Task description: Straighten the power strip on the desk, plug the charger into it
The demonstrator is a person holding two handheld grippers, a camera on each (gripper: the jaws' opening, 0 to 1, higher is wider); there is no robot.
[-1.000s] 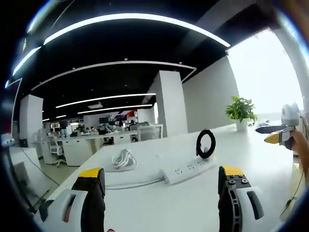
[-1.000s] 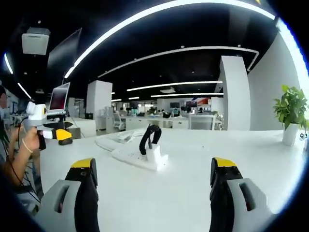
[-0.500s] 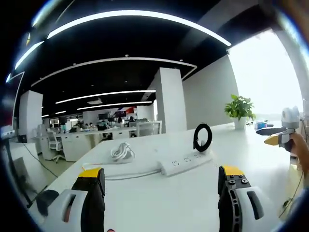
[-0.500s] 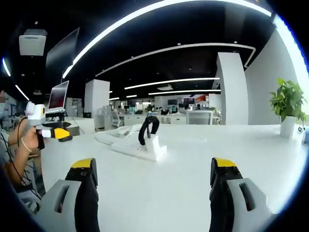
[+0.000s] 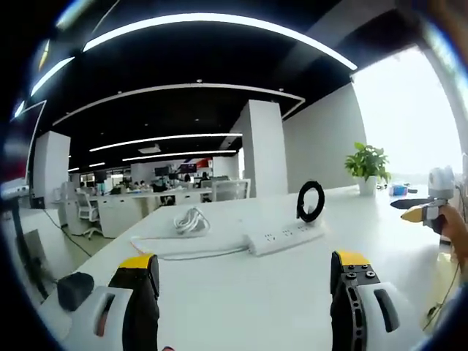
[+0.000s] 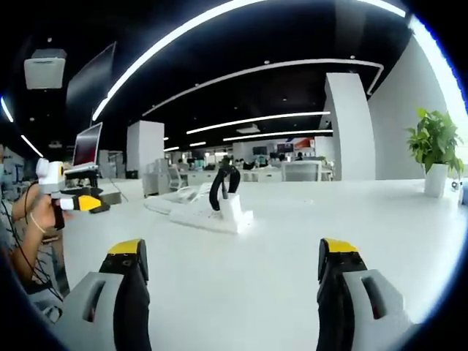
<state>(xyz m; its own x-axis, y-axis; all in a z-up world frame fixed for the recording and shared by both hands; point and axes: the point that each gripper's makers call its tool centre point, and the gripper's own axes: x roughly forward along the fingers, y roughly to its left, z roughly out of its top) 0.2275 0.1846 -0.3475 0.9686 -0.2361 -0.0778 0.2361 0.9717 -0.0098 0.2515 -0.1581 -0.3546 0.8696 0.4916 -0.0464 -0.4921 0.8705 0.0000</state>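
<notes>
- A big white table (image 5: 241, 307) fills the low part of both views, and everything sits on it.
- The white power strip (image 5: 287, 239) lies flat near the middle of the table. It sits slanted, not in line with the table's edges. In the right gripper view the power strip (image 6: 210, 216) is seen from one end.
- A black ring of cable (image 5: 311, 201) stands up just past the far end of the strip. It sits on a small white block, which may be the charger (image 6: 235, 212), but it is too small to be sure.
- A white cord (image 5: 191, 254) runs from the strip along the table toward the far left corner.
- A bundle of white cable (image 5: 189, 219) lies behind that cord, well apart from the strip.
- A small dark box (image 5: 75, 289) sits at the left edge of the table.
- A green plant in a white pot (image 5: 368, 167) stands near the far right edge.
- The left tongs (image 5: 243, 303) are wide open and hold nothing. They hover above the near side of the table.
- The right tongs (image 6: 234, 300) are wide open too and hold nothing.
- In the left gripper view the right tongs come in by the right edge, held in a hand (image 5: 458, 232).
- In the right gripper view the left tongs come in from the left, held in a hand (image 6: 40, 216).
</notes>
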